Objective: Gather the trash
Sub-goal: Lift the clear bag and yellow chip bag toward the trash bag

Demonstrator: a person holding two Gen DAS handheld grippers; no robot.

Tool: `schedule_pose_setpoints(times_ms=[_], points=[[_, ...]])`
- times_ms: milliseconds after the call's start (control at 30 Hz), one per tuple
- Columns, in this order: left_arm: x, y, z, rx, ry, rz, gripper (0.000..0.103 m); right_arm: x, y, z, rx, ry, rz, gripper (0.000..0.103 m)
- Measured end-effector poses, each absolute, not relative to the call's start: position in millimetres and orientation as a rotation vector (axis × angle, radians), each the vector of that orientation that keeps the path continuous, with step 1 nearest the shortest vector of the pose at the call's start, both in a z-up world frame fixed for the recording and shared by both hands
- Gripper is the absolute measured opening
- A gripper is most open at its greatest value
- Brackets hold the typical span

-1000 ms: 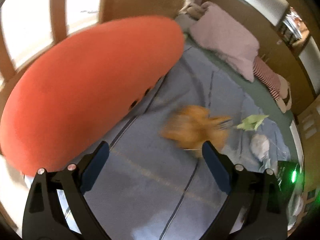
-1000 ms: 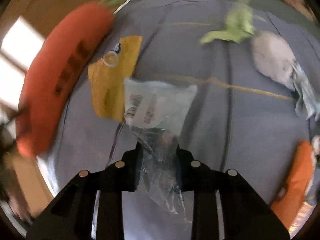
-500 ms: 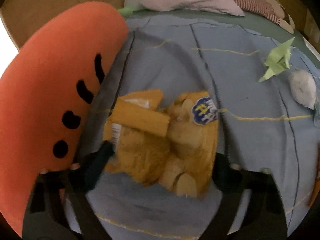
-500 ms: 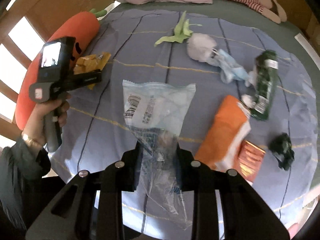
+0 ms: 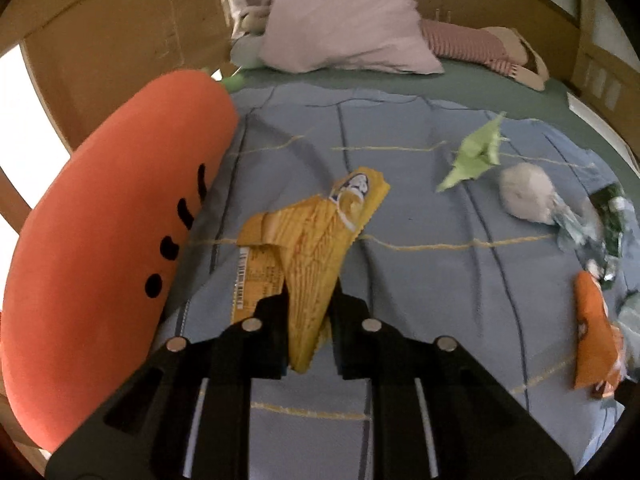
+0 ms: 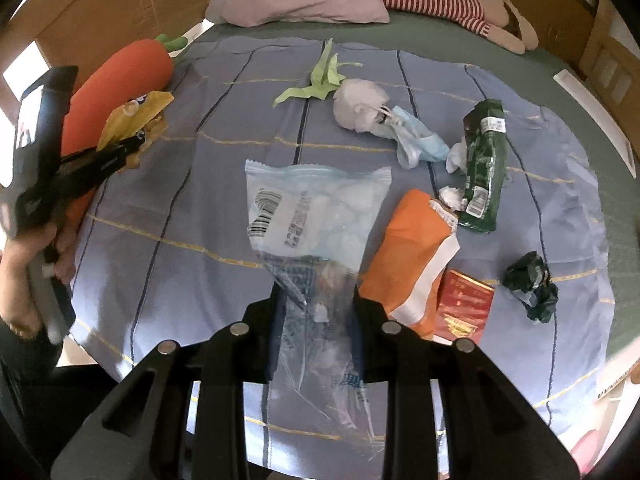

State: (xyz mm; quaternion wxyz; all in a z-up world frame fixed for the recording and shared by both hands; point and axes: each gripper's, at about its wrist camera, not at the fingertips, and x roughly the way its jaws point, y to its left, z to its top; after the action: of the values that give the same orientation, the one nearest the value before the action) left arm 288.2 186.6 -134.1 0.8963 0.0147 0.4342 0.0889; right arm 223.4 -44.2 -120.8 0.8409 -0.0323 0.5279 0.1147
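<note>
Leftmost, along the edge of the blue bedspread [image 5: 420, 300]: a long orange carrot plush [image 5: 112, 240], black marks on its side. Just right of it, closing on a yellow snack wrapper [image 5: 316, 240]: the left gripper [image 5: 310, 304], jaws drawn nearly together, the wrapper's lower part pinched between the pads. Sticks out past the fingers, logo end farthest away, barcode flap folded to the left. Cannot tell whether the wrapper's far end touches the bedspread.

Further right, lying on the bedspread: a folded green paper [image 6: 320, 80], then a white crumpled wad [image 6: 356, 104] touching a pale blue face mask [image 6: 416, 140].

Centre of the right wrist view: the right gripper [image 6: 316, 296], clamped on a clear plastic bag [image 6: 312, 208]. Stands up between the narrow jaws, barcode on its left side, sealed edge on top, loose tail hanging below the fingers.

Right of that, flat on the bedspread: an orange packet [image 6: 412, 248], with a red packet [image 6: 464, 304] just beside its lower end. Beyond them, a crushed dark green bottle [image 6: 484, 168] with white paper scraps touching it. Farthest right, apart from the rest: a dark crumpled wad [image 6: 530, 284].
</note>
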Motion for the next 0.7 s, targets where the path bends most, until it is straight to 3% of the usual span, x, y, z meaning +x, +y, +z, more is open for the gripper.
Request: schedule_pose_setpoints(times_ms=[700], points=[[227,150,-102,0.090,0.798,0.207,0.017,221,-21,-111,-0.219,1.022,0.171,0.029]])
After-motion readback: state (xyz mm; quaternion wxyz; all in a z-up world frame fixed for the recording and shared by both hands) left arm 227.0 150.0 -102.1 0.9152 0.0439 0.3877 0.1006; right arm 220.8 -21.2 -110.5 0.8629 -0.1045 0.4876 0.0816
